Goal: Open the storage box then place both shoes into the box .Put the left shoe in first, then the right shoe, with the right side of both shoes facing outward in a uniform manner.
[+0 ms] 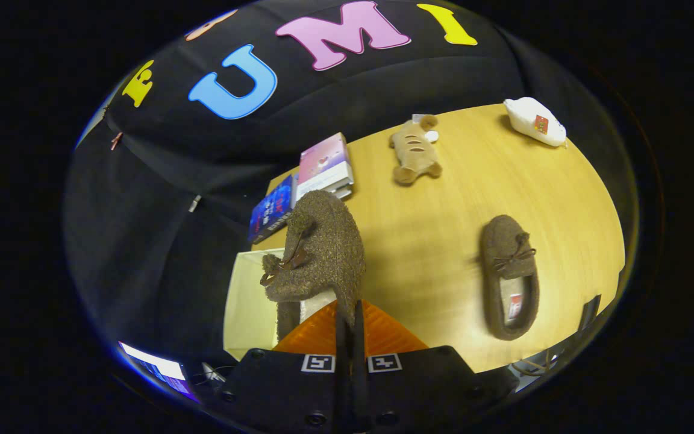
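I have one shoe clamped in the gripper — the fingers are pressed nearly together on the thin edge of its collar, and it hangs toe-away just ahead of them, above the open storage box. The box sits at the near left edge of the table, its pale inner wall and floor showing, with an orange panel just ahead of the fingers that I take to be its opened lid or flap. So by my reading the box is open and the first shoe is being brought over it, not yet set down; whether it is the left one I cannot tell.

The second shoe lies flat on the table well to the right, opening up, and is yet to be handled.

Both are soft moccasin slippers in coarse, flecked brown felt, rounded at the toe, each with a thin leather bow — floppy things that will sag in a pinch. The table is smooth light wood.

Farther off lie books, a tan plush toy and a white packet.
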A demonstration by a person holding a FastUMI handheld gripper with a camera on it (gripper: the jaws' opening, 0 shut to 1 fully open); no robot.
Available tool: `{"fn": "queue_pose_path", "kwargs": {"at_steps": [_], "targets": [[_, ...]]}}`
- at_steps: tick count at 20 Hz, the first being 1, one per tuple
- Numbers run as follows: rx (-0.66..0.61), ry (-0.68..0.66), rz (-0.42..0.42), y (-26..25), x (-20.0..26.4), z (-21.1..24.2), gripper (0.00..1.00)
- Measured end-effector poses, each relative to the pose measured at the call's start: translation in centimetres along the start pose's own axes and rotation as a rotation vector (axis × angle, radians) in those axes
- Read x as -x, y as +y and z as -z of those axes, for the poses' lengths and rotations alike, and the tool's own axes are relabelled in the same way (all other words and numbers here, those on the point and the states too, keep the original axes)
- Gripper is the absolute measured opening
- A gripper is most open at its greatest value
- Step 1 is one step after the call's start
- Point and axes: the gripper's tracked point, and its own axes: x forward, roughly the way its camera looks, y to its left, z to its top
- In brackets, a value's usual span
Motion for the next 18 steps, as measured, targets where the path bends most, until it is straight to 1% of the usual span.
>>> {"fn": "queue_pose_path", "kwargs": {"at_steps": [3, 4, 6, 7, 8, 11, 15, 16, 18], "targets": [[-0.035, 0.050, -0.071, 5.8, -0.6, 1.5, 0.05], [-0.052, 0.074, -0.087, 7.6, -2.5, 2.4, 0.05], [-0.086, 0.110, -0.089, 9.9, -3.9, 4.2, 0.05], [-0.090, 0.127, -0.080, 10.9, -4.0, 5.3, 0.05], [-0.085, 0.133, -0.066, 11.6, -5.2, 6.2, 0.05], [-0.103, 0.135, -0.010, 12.6, -9.7, 8.2, 0.05], [-0.207, 0.189, 0.044, 13.3, -13.4, 11.4, 0.05], [-0.238, 0.199, 0.061, 13.1, -13.2, 12.1, 0.05], [-0.298, 0.219, 0.085, 12.9, -15.1, 13.2, 0.05]]}}
